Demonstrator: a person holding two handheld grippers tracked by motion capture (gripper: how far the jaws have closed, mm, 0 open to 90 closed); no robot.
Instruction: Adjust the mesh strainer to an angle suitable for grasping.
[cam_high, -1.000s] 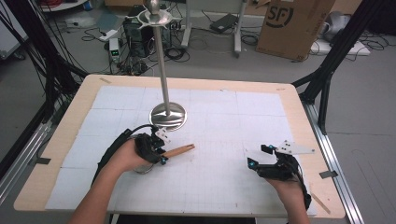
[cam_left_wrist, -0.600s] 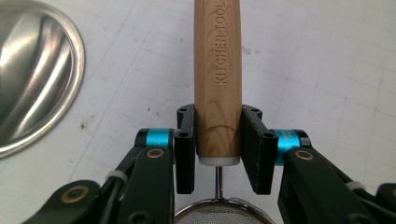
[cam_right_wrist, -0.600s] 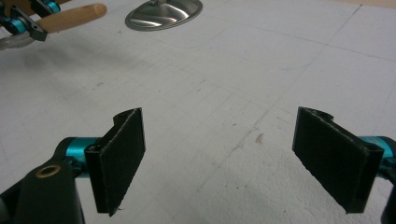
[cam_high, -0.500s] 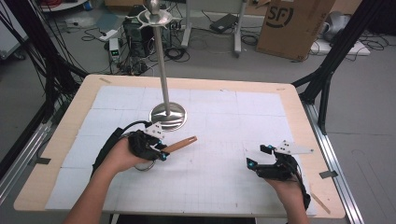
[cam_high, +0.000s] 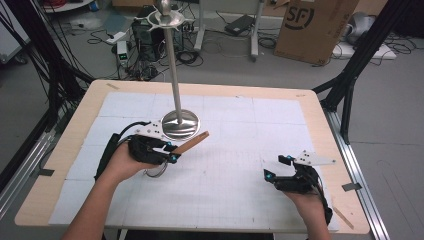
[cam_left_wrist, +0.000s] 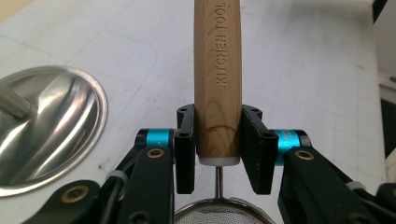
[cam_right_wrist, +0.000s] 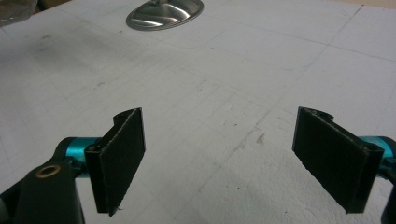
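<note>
Two flat black jaws of the left gripper (cam_left_wrist: 218, 140) tight on a smooth rounded wooden handle (cam_left_wrist: 218, 70); right gripper (cam_right_wrist: 233, 156) wide apart, empty.

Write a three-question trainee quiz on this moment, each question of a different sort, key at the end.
1. True or false: the right gripper is shut on a spoon.
2. What does the left gripper clamp? A) a cable B) the wooden handle C) the stand's pole
3. Fill in: the handle's tip points toward the round metal ____ of the stand.

Key: 1 false, its jaws stand wide apart with nothing between; 2 B; 3 base.
</note>
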